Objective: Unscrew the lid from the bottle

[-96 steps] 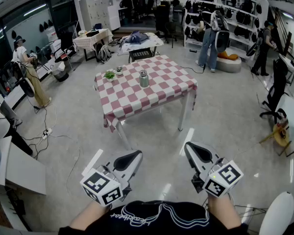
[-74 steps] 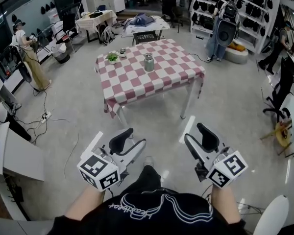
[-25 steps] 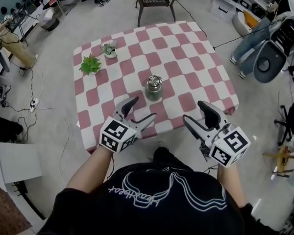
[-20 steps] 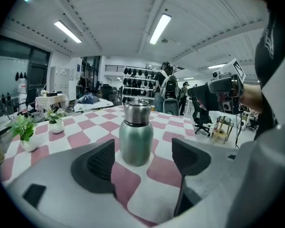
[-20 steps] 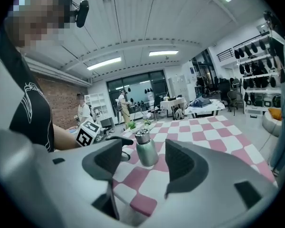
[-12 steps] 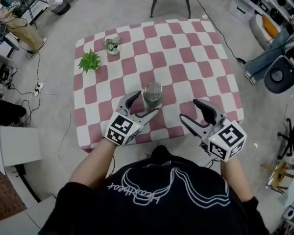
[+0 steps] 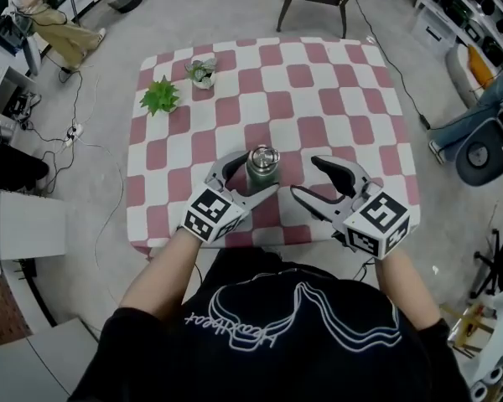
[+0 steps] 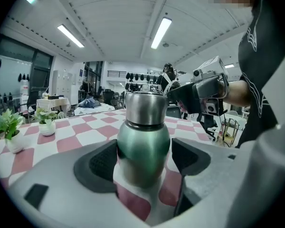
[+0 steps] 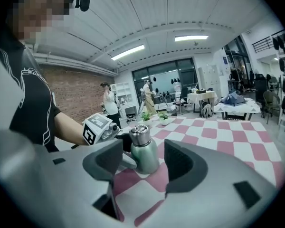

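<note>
Bottle [image 7: 262,174], a green metal flask with a screwed-on steel lid [image 7: 263,154], now stands between the spread jaws of the left gripper [image 7: 248,179]. The pads flank its body without clamping, whereas a second ago that gripper was short of it. Just beside it, the right gripper [image 7: 308,178] holds nothing, its jaws wide though they have just been closing slightly. Both have come in over the near edge of the red-and-white checked table [image 7: 335,99], so bracing the body looks imminent and the lid is still on. Toward the far left corner stand a leafy potted plant [image 7: 160,96] and a smaller plant in a white pot [image 7: 203,73]. The bottle's contents cannot be seen.
</note>
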